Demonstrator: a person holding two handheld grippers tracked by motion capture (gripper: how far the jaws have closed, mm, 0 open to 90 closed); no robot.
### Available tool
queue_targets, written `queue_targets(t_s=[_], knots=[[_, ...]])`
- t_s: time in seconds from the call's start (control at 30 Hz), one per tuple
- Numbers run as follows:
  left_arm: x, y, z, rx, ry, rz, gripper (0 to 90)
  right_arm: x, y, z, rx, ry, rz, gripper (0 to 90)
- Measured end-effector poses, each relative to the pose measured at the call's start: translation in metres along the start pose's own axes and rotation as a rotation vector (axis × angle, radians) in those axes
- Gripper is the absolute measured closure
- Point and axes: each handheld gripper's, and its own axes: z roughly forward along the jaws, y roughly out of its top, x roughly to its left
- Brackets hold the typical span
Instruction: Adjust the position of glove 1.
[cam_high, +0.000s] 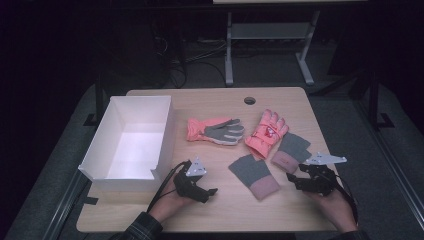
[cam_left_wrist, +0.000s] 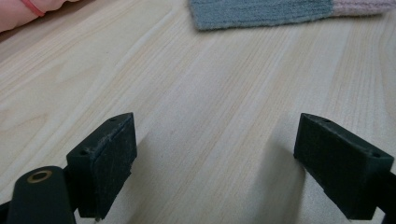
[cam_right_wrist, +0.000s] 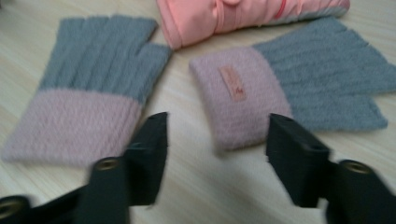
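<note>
Near the table's front edge, the right gripper (cam_right_wrist: 212, 154) is spread wide, just short of the knit glove's pink cuff (cam_right_wrist: 240, 95). It might pinch only fuzz and slip. The left gripper (cam_left_wrist: 215, 163) sits open too.

Grey knit glove (cam_left_wrist: 261, 11) running off top edge in left gripper view; right tongs (cam_right_wrist: 217, 158) blurring; label (cam_right_wrist: 232, 82) lettering unreadable.

High view: desk (cam_high: 215, 210) evenly lit from above, surroundings near black, corners dark. White box (cam_high: 131, 137) brightest, slightly blown out. Soft resolution, short shadows. Left gripper view: sharp wood grain, soft shadows beside jaws, grey knit glove (cam_left_wrist: 261, 13) at top edge slightly soft. Right gripper view: motion blur throughout, jaws smeared, colours washed.
</note>
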Motion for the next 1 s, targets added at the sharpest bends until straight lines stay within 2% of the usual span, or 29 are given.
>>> queue_targets(t_s=[0.03, 0.1, 0.13, 0.17, 0.27, 0.5, 0.57, 0.77, 0.83, 1.0], knots=[[0.0, 0.0, 0.0, 0.0, 0.0, 0.0, 12.4, 0.0, 0.0, 0.0, 0.0, 0.0, 0.0, 46.4], [-0.001, 0.0, 0.0, -0.007, 0.0, -0.008, 12.4, -0.002, 0.005, 0.001, 0.005, 0.024, 0.017, 59.3], [0.0, 0.0, 0.0, -0.004, 0.001, 0.0, 12.4, -0.004, 0.01, 0.004, 0.009, 0.043, 0.023, 72.0], [0.0, 0.0, 0.0, -0.004, 0.003, 0.008, 12.4, -0.004, 0.01, 0.004, 0.009, 0.043, 0.023, 72.0], [0.0, 0.0, 0.0, -0.004, 0.001, 0.001, 12.4, -0.007, 0.019, 0.006, 0.003, 0.054, 0.042, 88.6], [0.0, 0.0, 0.0, -0.004, 0.0, 0.001, 12.4, -0.009, 0.039, 0.027, 0.024, 0.069, 0.064, 89.9], [0.0, 0.0, 0.0, -0.003, -0.001, 0.0, 12.4, -0.009, 0.041, 0.03, 0.022, 0.068, 0.052, 89.9], [0.0, 0.001, 0.001, -0.004, -0.004, 0.005, 12.4, -0.007, 0.054, 0.046, 0.018, 0.087, 0.057, 89.9], [0.0, 0.001, 0.001, -0.003, -0.005, 0.006, 12.4, -0.006, 0.06, 0.056, 0.039, 0.09, 0.052, 89.9], [0.0, 0.001, 0.001, -0.004, -0.006, 0.008, 12.4, -0.003, 0.064, 0.066, 0.062, 0.091, 0.052, 89.9]])
